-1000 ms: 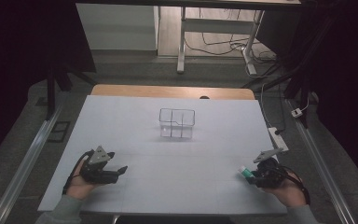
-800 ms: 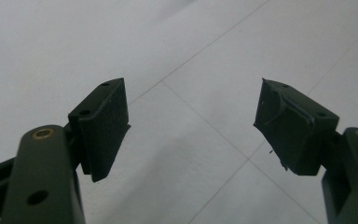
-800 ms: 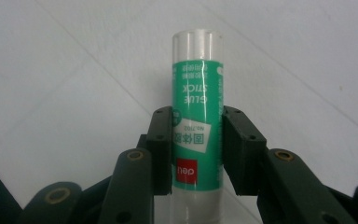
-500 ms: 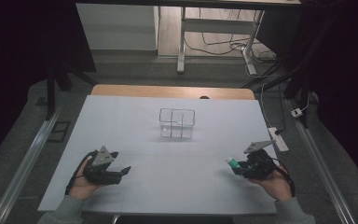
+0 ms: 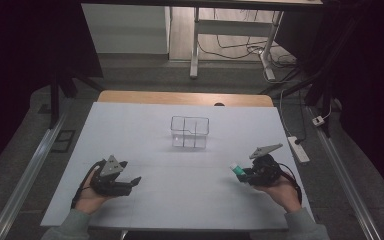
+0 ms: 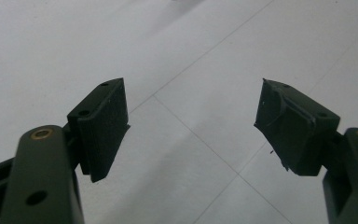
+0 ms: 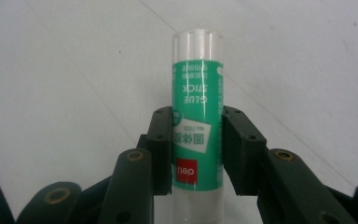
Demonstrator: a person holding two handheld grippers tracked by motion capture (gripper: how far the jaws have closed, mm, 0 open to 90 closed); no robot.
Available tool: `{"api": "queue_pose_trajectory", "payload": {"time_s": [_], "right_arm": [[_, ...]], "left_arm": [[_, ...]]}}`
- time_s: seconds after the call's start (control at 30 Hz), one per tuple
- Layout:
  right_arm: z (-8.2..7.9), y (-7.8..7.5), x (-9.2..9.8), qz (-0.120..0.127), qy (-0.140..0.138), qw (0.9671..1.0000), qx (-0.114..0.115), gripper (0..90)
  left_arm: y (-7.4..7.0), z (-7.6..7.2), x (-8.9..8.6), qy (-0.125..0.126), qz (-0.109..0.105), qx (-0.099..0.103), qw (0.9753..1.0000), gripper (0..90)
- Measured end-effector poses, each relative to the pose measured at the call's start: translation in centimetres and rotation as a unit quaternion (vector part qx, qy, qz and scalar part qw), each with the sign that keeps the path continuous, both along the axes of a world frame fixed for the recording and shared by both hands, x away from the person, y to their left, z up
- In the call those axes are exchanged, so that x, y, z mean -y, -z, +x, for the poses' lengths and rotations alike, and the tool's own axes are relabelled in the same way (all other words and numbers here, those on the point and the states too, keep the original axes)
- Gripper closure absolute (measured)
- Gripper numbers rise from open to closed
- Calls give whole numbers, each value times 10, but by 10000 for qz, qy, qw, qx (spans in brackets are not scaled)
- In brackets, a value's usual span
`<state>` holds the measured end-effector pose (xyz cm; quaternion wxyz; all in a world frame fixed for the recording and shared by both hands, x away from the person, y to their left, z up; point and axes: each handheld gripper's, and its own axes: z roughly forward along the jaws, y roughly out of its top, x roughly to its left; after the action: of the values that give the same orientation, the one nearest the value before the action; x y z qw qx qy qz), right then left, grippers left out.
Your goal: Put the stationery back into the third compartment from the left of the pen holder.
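Two grippers: one is held in each hand above the white tabletop (image 5: pixel 180 200), well apart from each other, both near the person's edge.
Right gripper (image 5: pixel 245 172): seen at the right of the high view, held in the person's right hand (image 5: pixel 280 187); its jaws are clamped on a glue stick from both sides.
Glue stick (image 7: pixel 197 112): a green-labelled tube with a clear cap, pinched about its lower half in the right gripper view, with the clear cap pointing away from the camera; in the high view its green end (image 5: pixel 237 170) is seen sticking out of the jaws toward the middle of the tabletop.
Left gripper (image 6: pixel 191 126): its jaws are spread wide with nothing between them; only bare tabletop with thin seam lines is seen past them. In the high view it (image 5: pixel 130 182) is held low over the tabletop in the left hand (image 5: pixel 92 192).
Clear box (image 5: pixel 190 131): a transparent container with inner dividers, set at the middle of the tabletop, farther from the person than both grippers and touched by neither.
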<state>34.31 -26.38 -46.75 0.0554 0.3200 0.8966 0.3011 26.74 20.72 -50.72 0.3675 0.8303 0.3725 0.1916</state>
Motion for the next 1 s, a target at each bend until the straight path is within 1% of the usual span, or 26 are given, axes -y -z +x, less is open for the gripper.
{"api": "queue_pose_trajectory", "payload": {"time_s": [0.33,0.53,0.7,0.77,0.83,1.0], "right_arm": [[7,-4,-24,90,-202,9997,73,657],[13,-3,-40,85,-340,9994,62,657],[16,-4,-49,140,-394,9991,78,657],[17,-5,-52,145,-407,9990,77,657],[17,-4,-55,136,-443,9989,80,657],[19,-3,-65,159,-491,9987,44,657]], "left_arm": [[-1,5,8,52,-15,-2,10000,236],[-2,8,11,100,-48,-2,9999,226],[-2,9,15,160,-15,-8,9999,224],[-2,10,17,242,-12,1,9997,224],[-3,9,19,307,16,28,9995,224],[-4,11,25,377,94,36,9992,224]]}}
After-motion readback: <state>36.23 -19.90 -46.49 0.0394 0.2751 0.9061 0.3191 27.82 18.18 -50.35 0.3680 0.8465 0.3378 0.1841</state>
